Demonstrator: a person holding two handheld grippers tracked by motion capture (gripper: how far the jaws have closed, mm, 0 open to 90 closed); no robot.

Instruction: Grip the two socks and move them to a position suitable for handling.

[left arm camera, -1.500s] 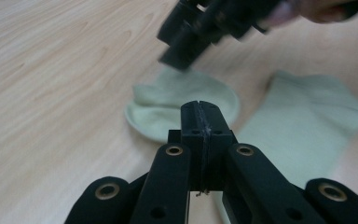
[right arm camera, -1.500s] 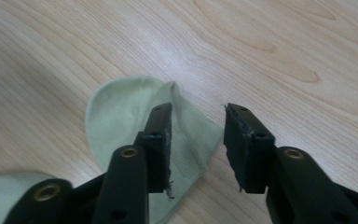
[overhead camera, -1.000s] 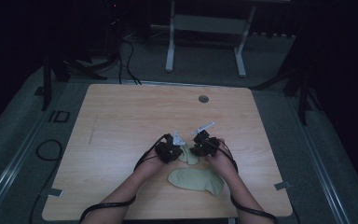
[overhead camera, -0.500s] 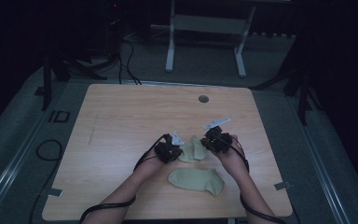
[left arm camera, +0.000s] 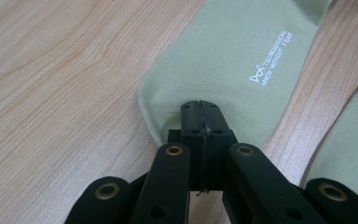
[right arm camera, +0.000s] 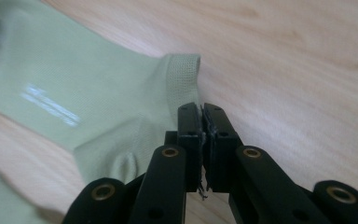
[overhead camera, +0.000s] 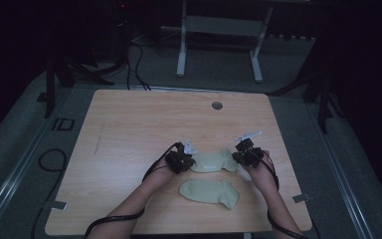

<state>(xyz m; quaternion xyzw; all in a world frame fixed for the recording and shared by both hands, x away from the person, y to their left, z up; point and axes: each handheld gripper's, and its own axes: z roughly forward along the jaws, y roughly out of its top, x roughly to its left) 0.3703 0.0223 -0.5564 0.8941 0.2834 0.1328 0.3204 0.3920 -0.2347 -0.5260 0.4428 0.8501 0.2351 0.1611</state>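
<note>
A pale green sock (overhead camera: 213, 162) with small white lettering lies stretched flat on the wooden table (overhead camera: 144, 124) between my two grippers. My left gripper (overhead camera: 186, 162) is shut on its toe end; the left gripper view shows the jaws (left arm camera: 199, 105) pinched together on the edge of the fabric (left arm camera: 233, 56). My right gripper (overhead camera: 238, 158) is shut on the other end, its jaws (right arm camera: 201, 108) closed on the sock (right arm camera: 98, 93) just below the ribbed cuff. A second matching sock (overhead camera: 210, 192) lies flat nearer the person, untouched.
A round cable hole (overhead camera: 217, 105) sits near the table's far edge. Bare wood spreads to the left and far side. Beyond the table stand a metal frame (overhead camera: 219, 30) and dark stands; a cable (overhead camera: 49, 159) loops on the floor at left.
The right gripper has moved to the right with the sock's cuff end, pulling the bunched sock out flat. The left gripper has stayed in place on the toe.
</note>
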